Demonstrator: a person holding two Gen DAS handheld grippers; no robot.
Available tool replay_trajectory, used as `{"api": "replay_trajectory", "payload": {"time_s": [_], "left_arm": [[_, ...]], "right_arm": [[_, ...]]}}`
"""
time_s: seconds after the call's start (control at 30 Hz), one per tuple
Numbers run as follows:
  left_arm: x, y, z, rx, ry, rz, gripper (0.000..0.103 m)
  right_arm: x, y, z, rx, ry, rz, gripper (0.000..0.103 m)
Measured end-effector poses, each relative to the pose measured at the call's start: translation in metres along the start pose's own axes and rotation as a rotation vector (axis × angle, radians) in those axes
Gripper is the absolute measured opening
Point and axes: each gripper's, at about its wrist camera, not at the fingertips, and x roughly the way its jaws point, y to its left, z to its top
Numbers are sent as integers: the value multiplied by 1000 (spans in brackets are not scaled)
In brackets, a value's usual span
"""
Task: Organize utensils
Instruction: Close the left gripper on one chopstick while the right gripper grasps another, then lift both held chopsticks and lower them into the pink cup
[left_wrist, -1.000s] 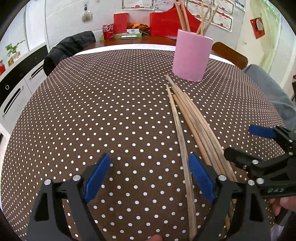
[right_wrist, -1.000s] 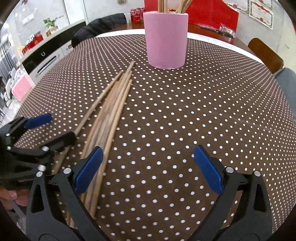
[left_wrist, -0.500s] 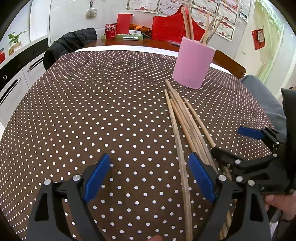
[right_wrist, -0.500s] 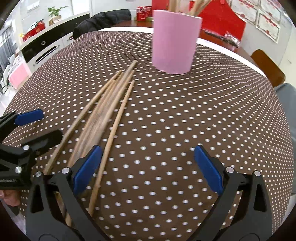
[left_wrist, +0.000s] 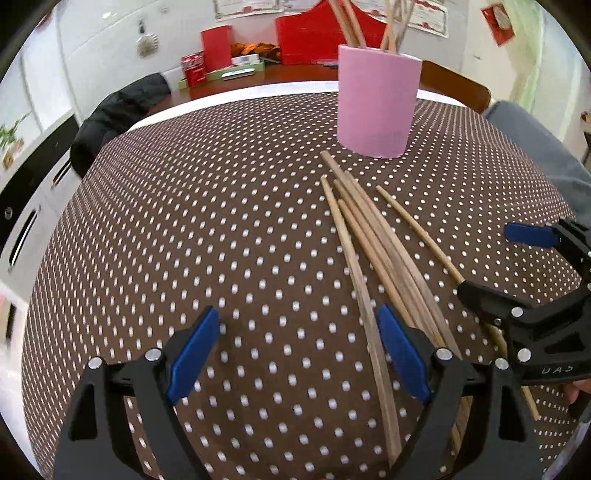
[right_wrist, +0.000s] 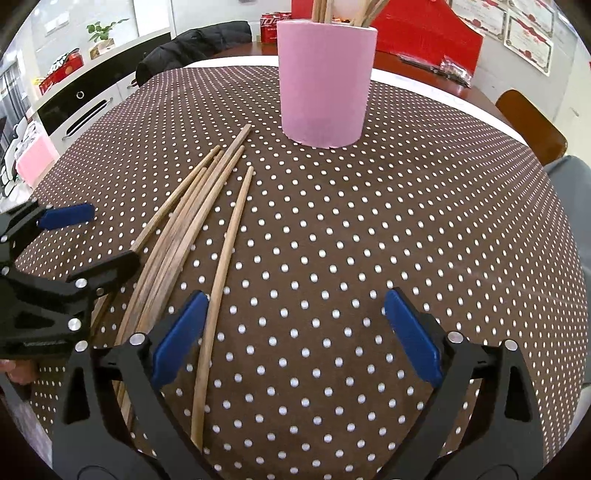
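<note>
Beside the cup (right_wrist: 327, 79), one chopstick (right_wrist: 225, 254) has rolled clear of the bundle (right_wrist: 184, 236) on the table (right_wrist: 424, 206), so my right gripper (right_wrist: 295, 332) and left gripper (left_wrist: 299, 350), jaws spread, can single it out.

Pink holder (left_wrist: 376, 107), tan chopsticks (left_wrist: 373, 236) — brown tablecloth (left_wrist: 207, 229) dotted white, blue-padded black claws.

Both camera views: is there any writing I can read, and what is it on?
"UAS", or close to it, only partly legible: on the black body of the right claw.
Red cans: white lettering, too blurred to read.
Wall certificates: print too small to read.
</note>
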Motion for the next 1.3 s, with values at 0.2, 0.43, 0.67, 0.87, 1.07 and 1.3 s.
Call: {"api": "replay_trajectory", "payload": {"time_s": [0.2,0.43,0.67,0.87,1.07,1.3], "left_arm": [[9,2,16,51,16,-36,85],[11,-5,30,101,19,-122,9],[5,11,25,15,-16,-159,5],[-14,20,22,-55,-94,-156,5],[-6,21,20,-46,-62,-137,5],[12,15,21,24,1,-77,18]], "right_arm": [[10,5,20,-20,-3,15,72],[18,29,38,-90,1,46,20],[13,12,29,16,-33,124,6],[-7,-9,21,109,-106,204,6],[-7,-8,16,74,-66,174,6],[6,7,17,13,18,112,7]]}}
